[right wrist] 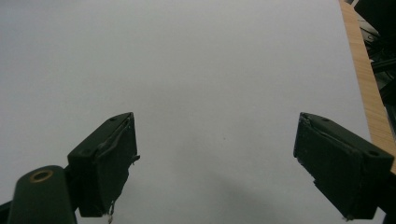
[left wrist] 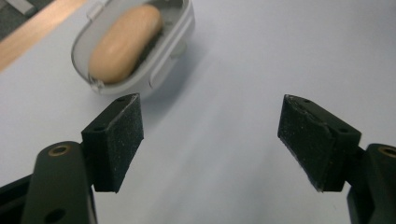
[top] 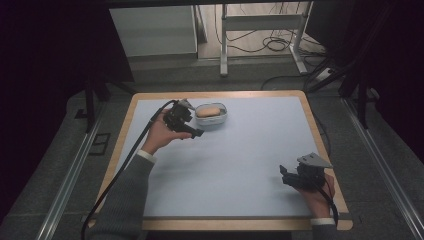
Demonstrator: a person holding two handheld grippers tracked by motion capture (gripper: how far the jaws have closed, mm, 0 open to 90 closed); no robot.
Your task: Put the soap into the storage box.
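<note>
Reaching: left gripper works toward the dish at upper centre of the high view; nothing held yet.
Table [top: 240, 165]: pale sheet on a wooden board, mid-frame in the high view, bare apart from the dish.
Left gripper [top: 192, 131]: upper left of centre in the high view, just beside the dish; jaws spread wide with nothing between them.
Right gripper [top: 287, 176]: lower right of the high view, well apart from the dish; jaws wide apart over bare sheet, idle.
Dish [left wrist: 175, 46]: small white oval tub, upper left of the left gripper view, just beyond the left pad [left wrist: 116, 140].
Bun [left wrist: 123, 44]: tan oval lying inside the dish, below its rim.
Risk 1: dish looks light; a pad nudging the wall could slide or tip it rather than grip it.
Risk 2: dish sits off-centre to the jaws; closing now would likely catch air or clip the rim.
Risk 3: pinching the bun hard may dent it.
</note>
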